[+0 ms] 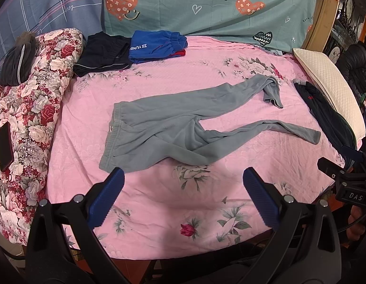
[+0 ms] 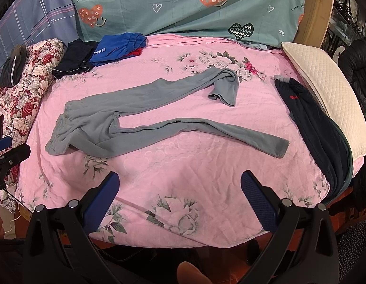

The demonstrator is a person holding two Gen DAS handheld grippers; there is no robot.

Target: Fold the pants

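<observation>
Grey pants (image 1: 159, 127) lie unfolded on the pink floral sheet (image 1: 159, 201) of a bed, waistband to the left and legs running to the right. The far leg bends at its end so that the cuff (image 1: 273, 94) is turned back on itself; the near leg lies flatter, its cuff (image 1: 313, 137) pointing toward the right edge of the bed. The crotch area is creased and partly overlapped.

Left gripper (image 1: 183, 189): the fingers (image 1: 107, 198) are spread wide apart, empty, held above the near part of the sheet; the left blue pad sits just before the waistband corner in the left wrist view, and contact cannot be judged. Right gripper (image 2: 180, 194): the fingers (image 2: 258, 203) are likewise wide apart and hold nothing, above the sheet and short of the near leg.

Surroundings: folded dark pants (image 1: 102, 54) and a folded blue garment (image 1: 157, 46) lie side by side at the far left of the bed, in front of a teal pillowcase (image 1: 206, 7) printed with hearts. A rolled floral quilt (image 1: 33, 108) runs along the left edge and carries a phone (image 1: 5, 146). At the right edge, dark clothes (image 2: 318, 127) lie beside a white quilted pillow (image 2: 329, 101).
</observation>
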